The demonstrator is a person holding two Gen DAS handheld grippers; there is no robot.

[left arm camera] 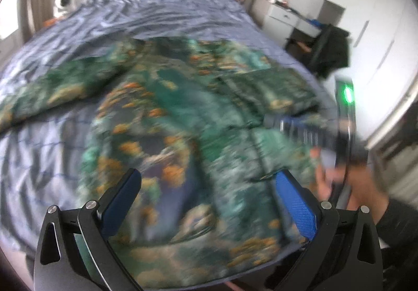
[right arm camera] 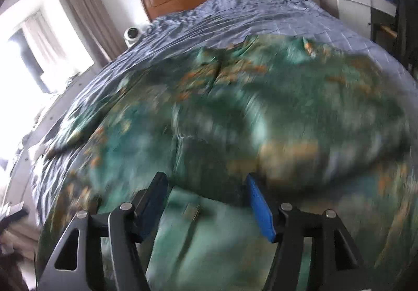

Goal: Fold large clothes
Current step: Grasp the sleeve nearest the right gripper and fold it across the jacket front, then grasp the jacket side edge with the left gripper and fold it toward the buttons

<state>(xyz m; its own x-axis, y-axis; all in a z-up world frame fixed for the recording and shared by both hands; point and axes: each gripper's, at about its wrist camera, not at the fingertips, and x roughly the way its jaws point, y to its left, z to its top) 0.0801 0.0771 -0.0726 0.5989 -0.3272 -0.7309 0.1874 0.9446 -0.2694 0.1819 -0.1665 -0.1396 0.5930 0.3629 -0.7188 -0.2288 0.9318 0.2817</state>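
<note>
Green printed garment (left arm camera: 183,113) lay spread on the blue-quilted bed (left arm camera: 146,13). My left gripper (left arm camera: 209,202) and right gripper (right arm camera: 206,202) both stood spread, pinching nothing. Judged it soft, light, limp; best taken by hem or sleeve edge

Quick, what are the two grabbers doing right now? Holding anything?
Left gripper: open, holding nothing, above the shirt.
Right gripper: open, holding nothing.
</note>
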